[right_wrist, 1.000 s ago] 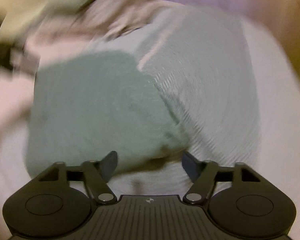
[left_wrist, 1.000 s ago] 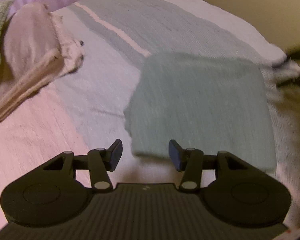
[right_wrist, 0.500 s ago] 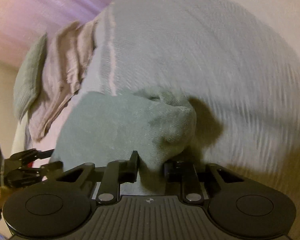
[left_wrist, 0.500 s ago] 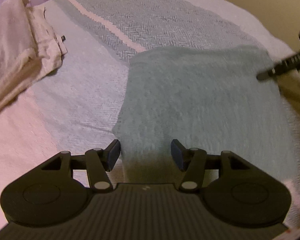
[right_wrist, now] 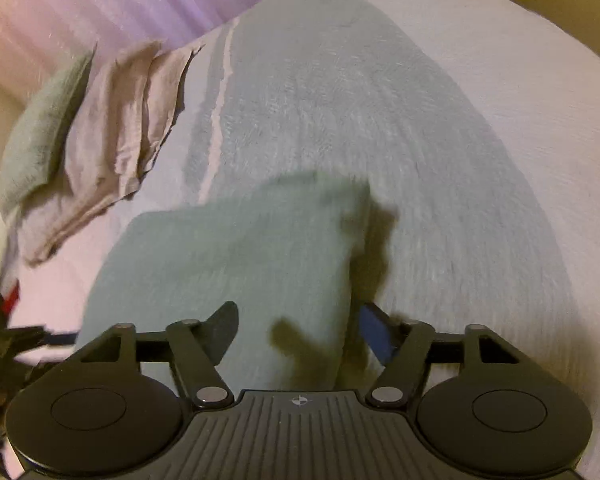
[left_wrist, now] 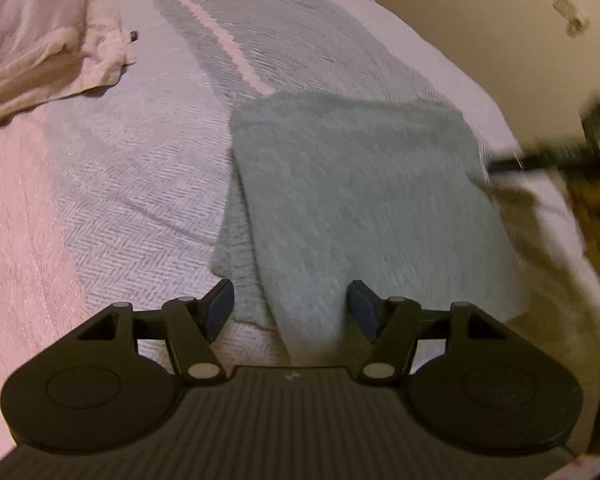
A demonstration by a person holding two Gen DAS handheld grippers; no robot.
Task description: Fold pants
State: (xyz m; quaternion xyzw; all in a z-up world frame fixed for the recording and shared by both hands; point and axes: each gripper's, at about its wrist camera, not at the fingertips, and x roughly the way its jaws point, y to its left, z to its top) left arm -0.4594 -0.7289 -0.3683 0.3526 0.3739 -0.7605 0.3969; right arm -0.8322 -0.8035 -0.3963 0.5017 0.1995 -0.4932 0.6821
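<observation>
Teal and fuzzy, the folded pants (left_wrist: 360,184) lie flat on the striped bedspread (left_wrist: 140,168), and we see them from both sides. Our left gripper (left_wrist: 291,306) is wide open with nothing in it, its fingers (left_wrist: 220,304) spread just over the near edge of the pants, and our right gripper (right_wrist: 298,330) is wide open too, over the other edge. Farther up the bed we see a crumpled beige cloth (right_wrist: 116,120) beside a green pillow (right_wrist: 40,132).
</observation>
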